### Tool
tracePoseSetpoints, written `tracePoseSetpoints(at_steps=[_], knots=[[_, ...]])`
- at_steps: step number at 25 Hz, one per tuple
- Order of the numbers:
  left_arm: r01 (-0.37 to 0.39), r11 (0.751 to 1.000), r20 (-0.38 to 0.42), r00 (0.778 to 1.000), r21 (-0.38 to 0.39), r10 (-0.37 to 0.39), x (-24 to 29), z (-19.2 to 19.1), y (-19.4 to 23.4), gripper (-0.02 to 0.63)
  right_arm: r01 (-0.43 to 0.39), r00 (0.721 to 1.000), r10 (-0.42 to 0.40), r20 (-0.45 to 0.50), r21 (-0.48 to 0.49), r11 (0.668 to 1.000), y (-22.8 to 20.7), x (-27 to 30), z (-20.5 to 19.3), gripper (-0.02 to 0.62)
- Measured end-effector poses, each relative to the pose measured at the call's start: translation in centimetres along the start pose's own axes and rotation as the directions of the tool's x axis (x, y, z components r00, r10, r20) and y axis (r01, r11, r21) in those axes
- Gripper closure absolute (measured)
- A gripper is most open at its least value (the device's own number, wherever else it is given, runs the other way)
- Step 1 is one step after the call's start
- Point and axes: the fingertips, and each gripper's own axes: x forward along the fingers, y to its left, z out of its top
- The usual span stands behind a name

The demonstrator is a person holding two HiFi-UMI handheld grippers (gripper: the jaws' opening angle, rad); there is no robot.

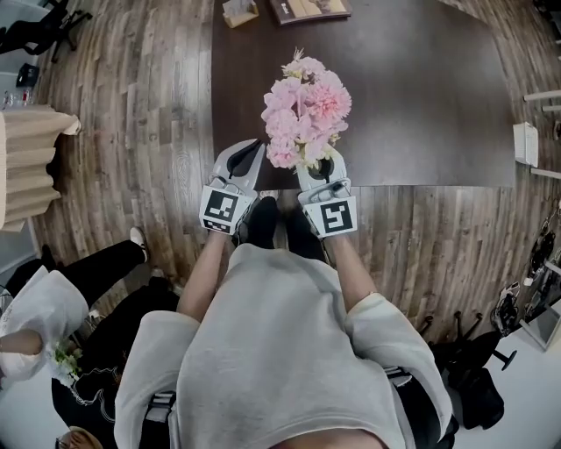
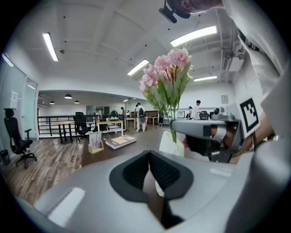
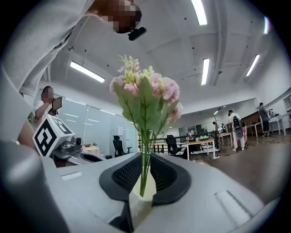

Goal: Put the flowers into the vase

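Observation:
A bunch of pink flowers stands over the near edge of the dark table and hides the vase in the head view. In the right gripper view the green stems run down through the narrow gap of my right gripper into the cream vase. The jaws stand slightly apart around the stems, so it is open. My left gripper is shut on nothing, just left of the vase and flowers. Both the left gripper and the right gripper sit at the table's near edge.
A book and a small holder lie at the table's far edge. A white object sits off the right side. A person crouches on the wood floor at lower left. Office chairs stand at lower right.

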Motion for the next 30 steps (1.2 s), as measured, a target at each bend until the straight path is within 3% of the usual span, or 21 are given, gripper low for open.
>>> tracePoseSetpoints(at_steps=[5, 13, 21, 30], knots=[[0.009, 1.0, 0.024, 1.0, 0.01, -0.01, -2.6, -0.9, -0.7, 0.594, 0.013, 1.0, -0.016, -0.024, -0.089, 0.996, 3.0, -1.6, -1.2, 0.467], [0.024, 1.0, 0.031, 0.999, 0.015, -0.025, -2.3, -0.9, -0.7, 0.595, 0.088, 0.994, -0.096, -0.052, -0.148, 0.985, 3.4, -2.7, -2.6, 0.398], [0.036, 0.999, 0.032, 0.999, 0.011, -0.036, -1.5, -1.1, -0.7, 0.594, 0.154, 0.977, -0.171, -0.13, -0.129, 0.98, 2.6, -3.8, -4.8, 0.348], [0.04, 0.999, 0.03, 0.999, 0.006, -0.041, -1.4, -1.2, -1.0, 0.594, 0.156, 0.972, -0.168, -0.166, -0.085, 0.984, 2.0, -4.1, -6.4, 0.329]])
